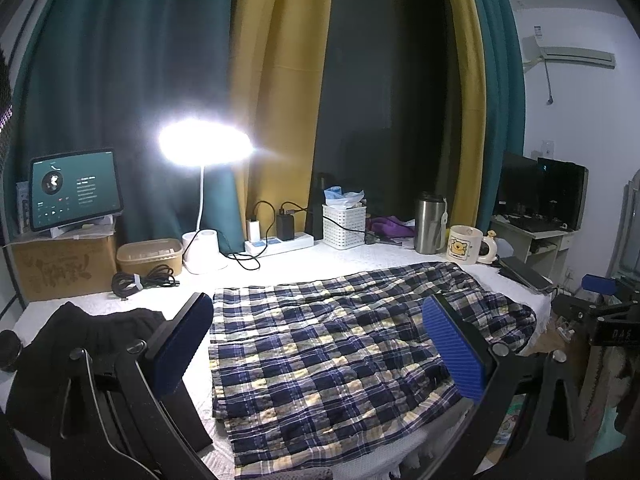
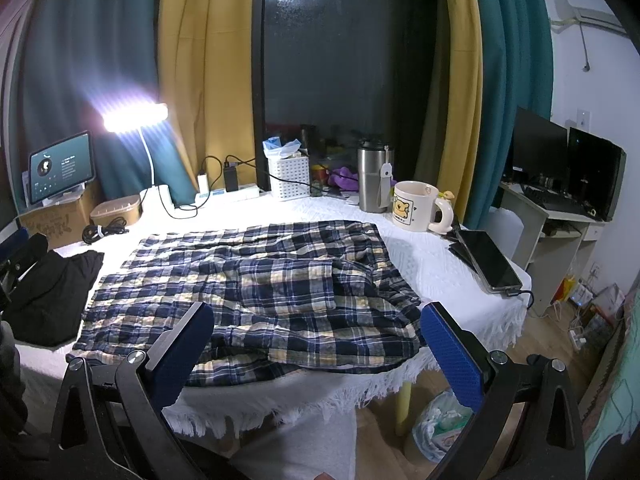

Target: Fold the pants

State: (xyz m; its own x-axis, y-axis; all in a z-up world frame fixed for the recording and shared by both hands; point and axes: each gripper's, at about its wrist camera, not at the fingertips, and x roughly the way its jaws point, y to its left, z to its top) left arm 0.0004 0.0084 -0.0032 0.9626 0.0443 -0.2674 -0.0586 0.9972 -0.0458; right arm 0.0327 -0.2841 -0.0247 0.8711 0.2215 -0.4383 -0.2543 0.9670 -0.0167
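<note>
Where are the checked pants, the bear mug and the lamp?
Checked pants (image 2: 256, 280), right wrist view, middle of the cloth.
Bear mug (image 2: 412, 206), right wrist view, its front side.
Lamp (image 1: 205, 142), left wrist view, its glowing head.

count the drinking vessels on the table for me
2. A steel tumbler stands at the back right of the table, and a cartoon mug sits just right of it, nearer the edge. More could be hidden behind the white basket.
</note>
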